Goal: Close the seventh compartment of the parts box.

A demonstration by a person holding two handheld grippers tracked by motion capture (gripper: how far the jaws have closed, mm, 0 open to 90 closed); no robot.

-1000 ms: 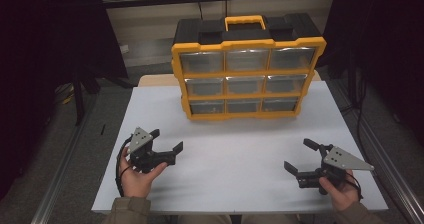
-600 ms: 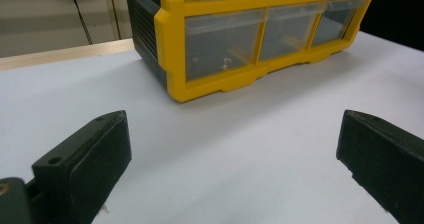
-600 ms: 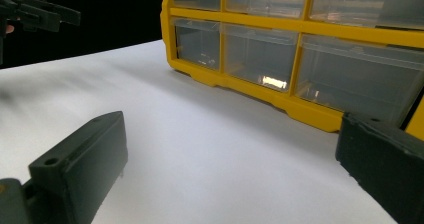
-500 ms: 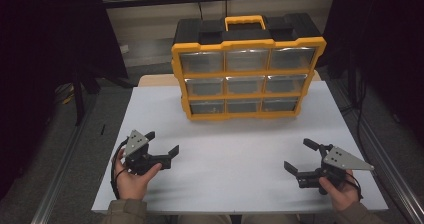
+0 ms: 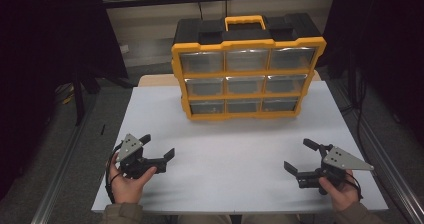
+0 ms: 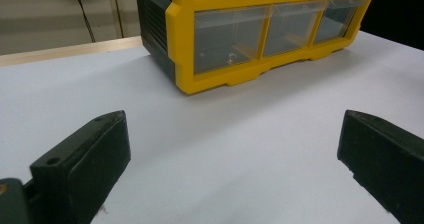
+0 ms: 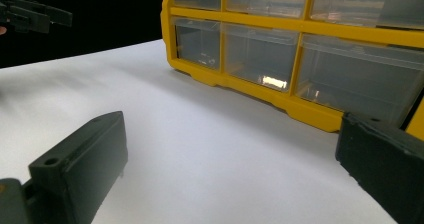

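Two grippers are held low over the white table (image 5: pixel 235 154), both well apart from the yellow drawer organizer (image 5: pixel 245 74), which stands upright at the far middle of the table with its carry handle (image 5: pixel 245 21) on top. The left gripper (image 5: pixel 159 146) is seen in front of the organizer and off toward its left end; its jaws are spread wide with nothing between them, as is confirmed in the left gripper view, where bare table lies between the two black jaws and the organizer's lower left corner is faced. The right gripper (image 5: pixel 300 155) is placed in front of the organizer toward its right end, its jaws likewise spread and empty; in the right gripper view the bottom row of clear drawers (image 7: pixel 260 54) is looked at from a low angle.

All nine drawers appear pushed in flush with the yellow frame, and no drawer is touched or grasped. Whether anything lies inside them cannot be told for certain, though small items may be glimpsed in the bottom left one. The work is judged to be at its very start: nothing has been opened or moved, and the approach to the organizer, the choice of a drawer and the pull itself are all left to be done
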